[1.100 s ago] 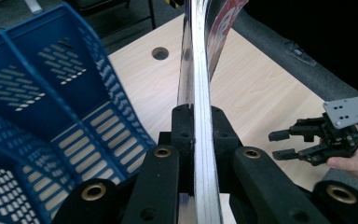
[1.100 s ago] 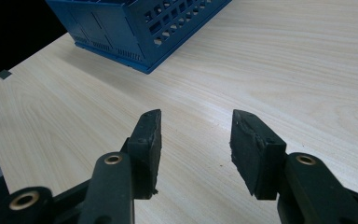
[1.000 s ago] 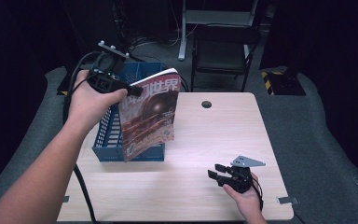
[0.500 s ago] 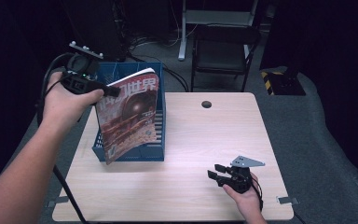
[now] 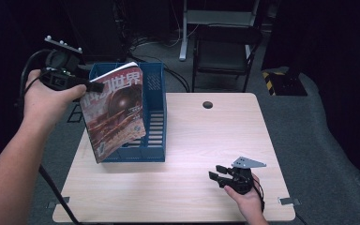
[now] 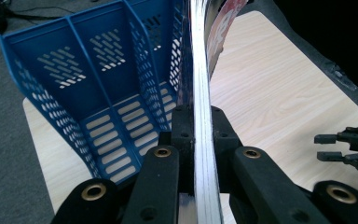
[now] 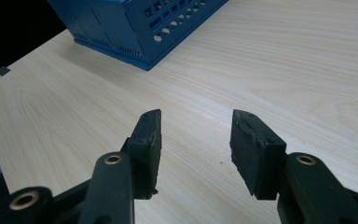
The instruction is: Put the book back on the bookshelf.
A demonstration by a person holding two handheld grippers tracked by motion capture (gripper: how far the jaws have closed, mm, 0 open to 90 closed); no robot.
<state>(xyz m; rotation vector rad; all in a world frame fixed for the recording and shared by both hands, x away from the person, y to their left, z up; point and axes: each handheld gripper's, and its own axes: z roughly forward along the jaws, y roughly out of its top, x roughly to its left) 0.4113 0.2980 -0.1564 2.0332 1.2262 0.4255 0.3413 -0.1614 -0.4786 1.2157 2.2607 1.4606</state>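
The table (image 5: 187, 140) is pale wood-grain with a round dark hole (image 5: 208, 104) near its far edge; its near corners carry small grey tabs too small to read. Beyond it stand a chair and cables in deep shadow, hard to make out.

On the table's left part stands the blue rack (image 5: 152, 117), a perforated file holder with upright dividers. In the high view the magazine hides most of its left half; in the left gripper view (image 6: 98, 93) three compartments show, cut off at the top.

The magazine (image 5: 115, 115) hangs in the air, tilted, in front of the rack's left side, with its lower corner down by the rack's near edge; whether it touches the table cannot be told. Its cover bears large white Chinese characters, "世界", at the top over a reddish-brown round picture; the characters to their left are covered by the jaws, and a small bright mark low on the cover is too small to read.

The left gripper (image 5: 93, 86) pinches the magazine's top left corner; in its own view (image 6: 200, 130) the pads press on both sides of the page edges.

The right gripper (image 5: 219, 172) rests low over the table's near right part, jaws spread with nothing between them (image 7: 196, 149).
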